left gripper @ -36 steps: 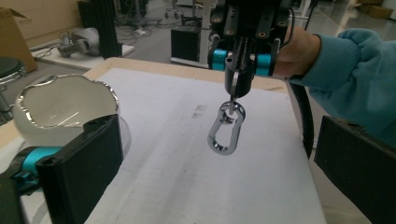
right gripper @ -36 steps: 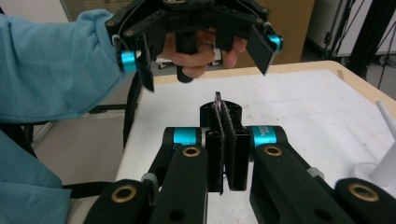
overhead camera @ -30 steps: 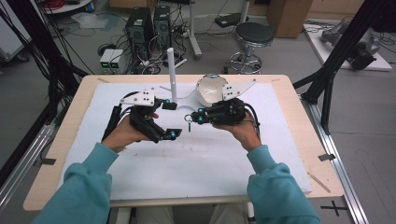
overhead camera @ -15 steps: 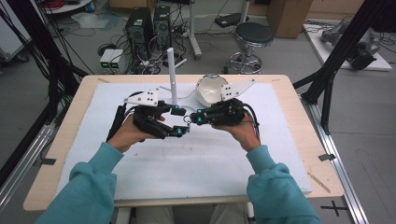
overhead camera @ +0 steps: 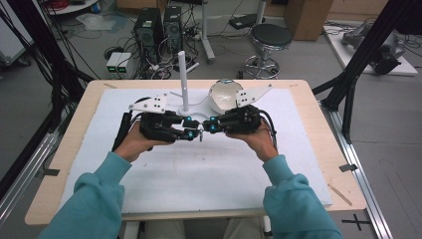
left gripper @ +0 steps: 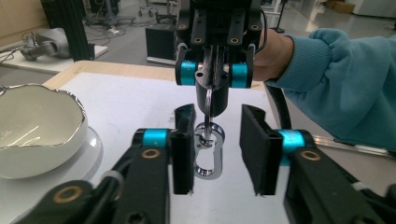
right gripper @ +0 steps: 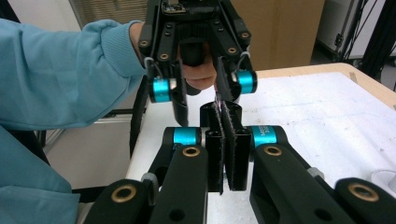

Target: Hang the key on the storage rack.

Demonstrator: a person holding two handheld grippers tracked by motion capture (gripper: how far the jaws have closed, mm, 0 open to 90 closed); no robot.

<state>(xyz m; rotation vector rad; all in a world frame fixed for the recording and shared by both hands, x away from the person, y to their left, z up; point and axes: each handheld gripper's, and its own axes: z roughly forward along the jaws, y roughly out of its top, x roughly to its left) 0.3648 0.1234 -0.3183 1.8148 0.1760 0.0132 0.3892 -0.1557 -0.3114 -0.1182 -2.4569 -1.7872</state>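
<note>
A silver carabiner (left gripper: 205, 158) hangs from a thin metal ring (left gripper: 208, 105). My right gripper (left gripper: 212, 93) is shut on that ring, its jaws pressed together in the right gripper view (right gripper: 220, 112). My left gripper (left gripper: 218, 109) faces it, open, with its jaws on either side of the carabiner, which sits close to the left jaw in the left gripper view. In the high view the left gripper (overhead camera: 188, 133) and right gripper (overhead camera: 210, 127) meet tip to tip over the mat's middle, the carabiner (overhead camera: 200, 134) between them.
A white bowl (overhead camera: 224, 94) with a wavy rim stands just behind the right gripper, seen too in the left gripper view (left gripper: 37, 126). A white upright post (overhead camera: 182, 74) on a round base rises behind the left gripper. A white mat (overhead camera: 199, 174) covers the wooden table.
The two grippers have drawn together. My left gripper has moved right and slightly farther back, bringing its jaws around the carabiner held by the right one.
</note>
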